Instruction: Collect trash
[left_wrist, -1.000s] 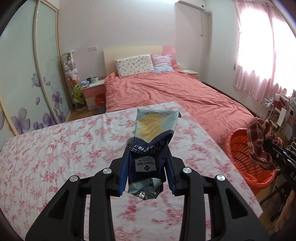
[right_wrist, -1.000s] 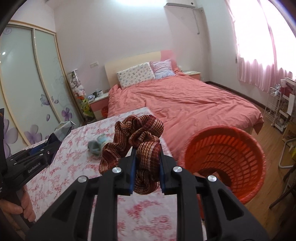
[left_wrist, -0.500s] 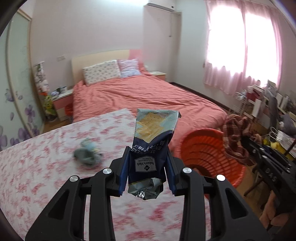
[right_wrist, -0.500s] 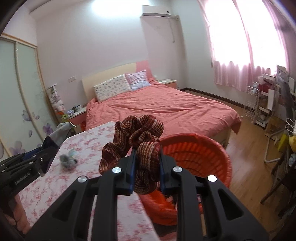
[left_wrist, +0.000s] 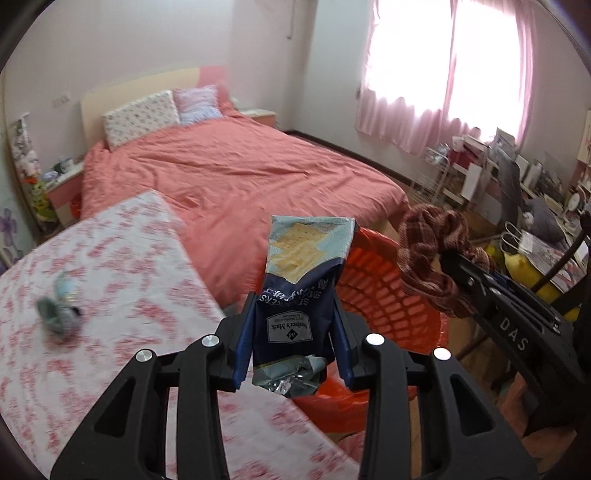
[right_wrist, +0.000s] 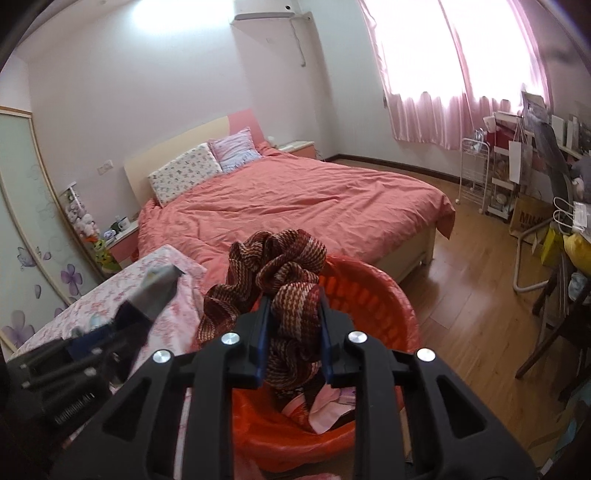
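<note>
The left gripper (left_wrist: 293, 354), jaws opening, was clamped on a cracker wrapper (left_wrist: 301, 291) held upright beside the orange basket (left_wrist: 388, 306). The right gripper (right_wrist: 291, 341), jaws opening, was pinching a brown scrunchie (right_wrist: 280, 280) over that basket, presumably for dropping. A small blue item (left_wrist: 59, 314) lay on the table (left_wrist: 122, 295).

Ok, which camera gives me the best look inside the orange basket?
The right wrist view: it looks down into the orange basket, showing pink scraps at the bottom. The left wrist view shows only its slotted wall and part of the rim behind the cracker wrapper.
</note>
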